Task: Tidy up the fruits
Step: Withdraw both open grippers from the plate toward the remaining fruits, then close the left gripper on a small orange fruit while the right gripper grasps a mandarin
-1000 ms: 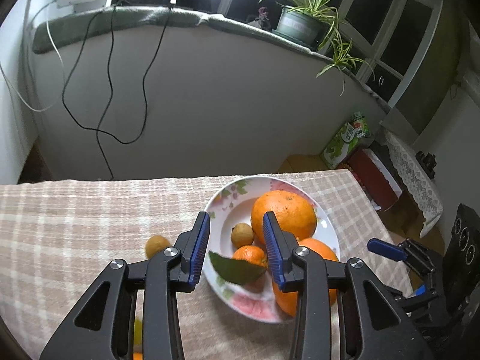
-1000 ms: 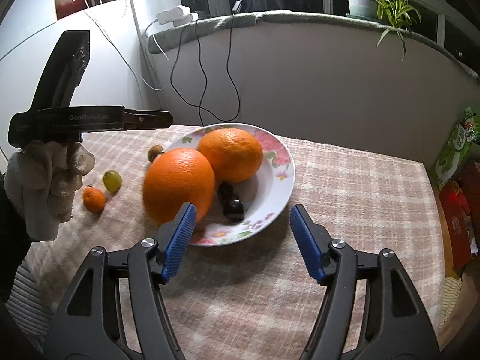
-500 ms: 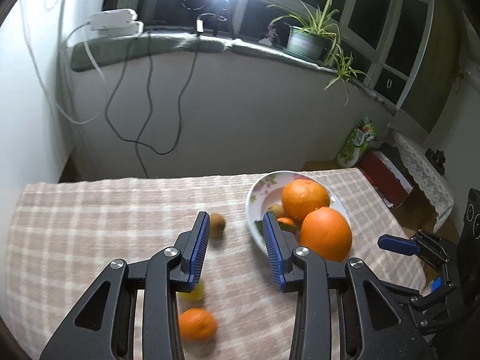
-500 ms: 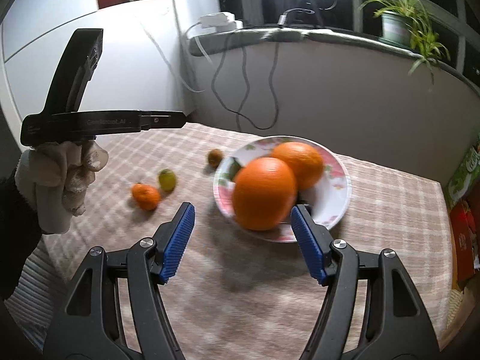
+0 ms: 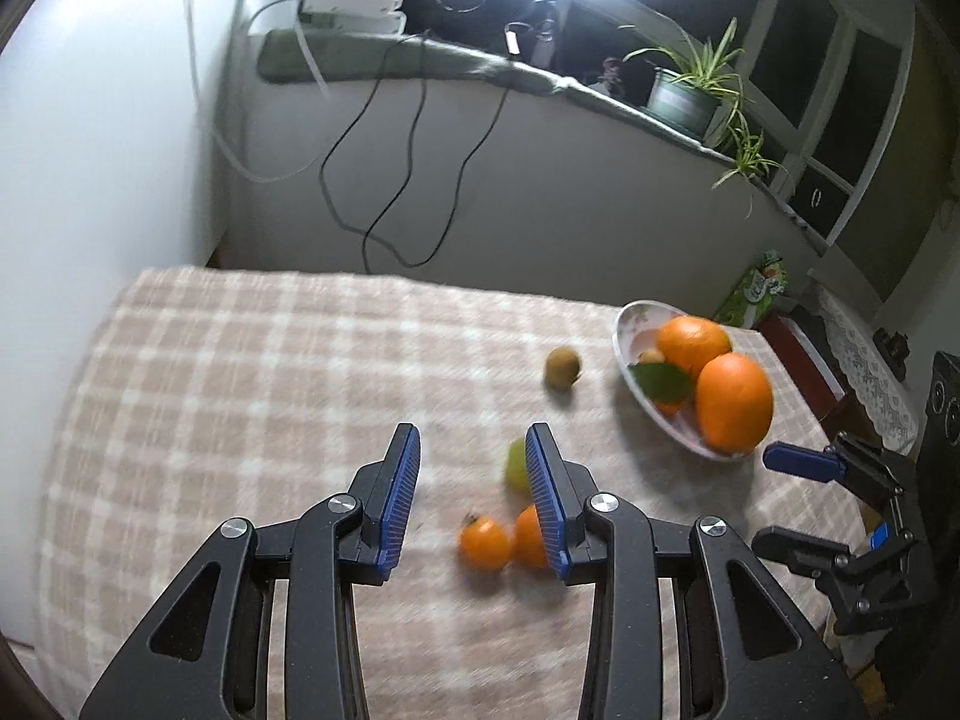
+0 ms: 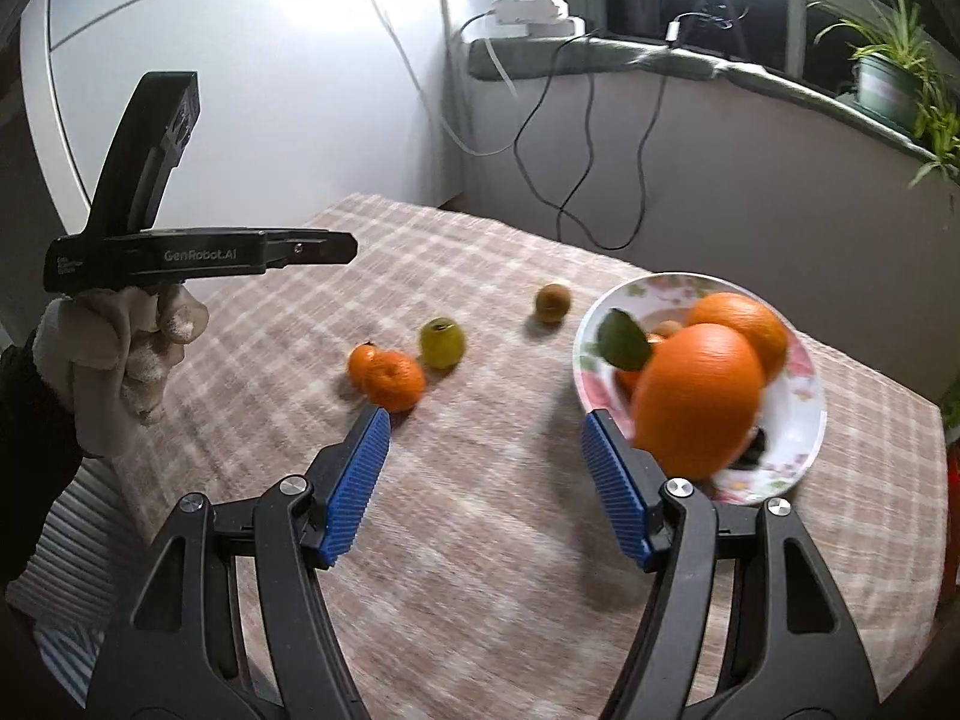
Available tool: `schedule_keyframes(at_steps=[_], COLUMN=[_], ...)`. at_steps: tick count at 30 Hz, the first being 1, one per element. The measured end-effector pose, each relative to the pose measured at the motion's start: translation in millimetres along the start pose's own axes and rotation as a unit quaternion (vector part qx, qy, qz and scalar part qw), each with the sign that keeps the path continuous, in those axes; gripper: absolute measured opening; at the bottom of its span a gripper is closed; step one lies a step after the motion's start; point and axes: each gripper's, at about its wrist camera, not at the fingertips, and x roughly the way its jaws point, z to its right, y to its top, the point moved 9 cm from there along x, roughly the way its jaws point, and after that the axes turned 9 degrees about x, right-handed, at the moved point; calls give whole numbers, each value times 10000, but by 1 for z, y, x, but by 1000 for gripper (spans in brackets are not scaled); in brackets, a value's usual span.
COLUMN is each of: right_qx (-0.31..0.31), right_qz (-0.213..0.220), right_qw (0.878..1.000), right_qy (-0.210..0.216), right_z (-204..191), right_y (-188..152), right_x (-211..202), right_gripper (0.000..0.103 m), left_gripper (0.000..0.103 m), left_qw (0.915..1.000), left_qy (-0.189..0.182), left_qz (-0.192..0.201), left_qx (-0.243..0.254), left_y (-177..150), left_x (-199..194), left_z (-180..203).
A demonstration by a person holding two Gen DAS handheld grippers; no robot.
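Hovering above the checked table (image 5: pixel 240 390), the left gripper (image 5: pixel 473 483) has its jaws narrowly parted around nothing, and the right gripper (image 6: pixel 486 483) gapes wider, also empty. Two small oranges (image 6: pixel 387 375), a green fruit (image 6: pixel 442 342) and a brown fruit (image 6: pixel 553 302) lie loose beside the floral plate (image 6: pixel 798 420) of big oranges (image 6: pixel 699 399).

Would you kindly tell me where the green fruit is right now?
In the right wrist view, the green fruit lies on the checked tablecloth, left of the plate, between the two small oranges and the brown fruit.
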Motion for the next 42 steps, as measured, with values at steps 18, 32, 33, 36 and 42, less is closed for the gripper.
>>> schedule_keyframes(at_steps=[18,32,33,36,42], right_qx=[-823,-875,-871,-876,-823], right_qz=[-536,-840,-844,-862,-834], right_qw=[9942,9922,9922,9920,9928], right_qy=[446,300,303,278,240], right_z=[-61,-51,-50,-49,-47], right_y=[-9,-13,-12,-11,-7], right_x=[62,101,103,108,114], right_gripper=[66,46,46,46,46], left_gripper=[35,35,35,35,35], left_qw=[9963,9955,9954,9951,9947], left_qy=[-640,-650,-658,-697,-735], left_qz=[-514,-691,-690,-681,-701], left_qx=[-260,-85,-94,-142,-141], left_y=[-55,-51,-48,-48,-49], left_x=[18,35,37,37,36], left_z=[14,22,23,22,22])
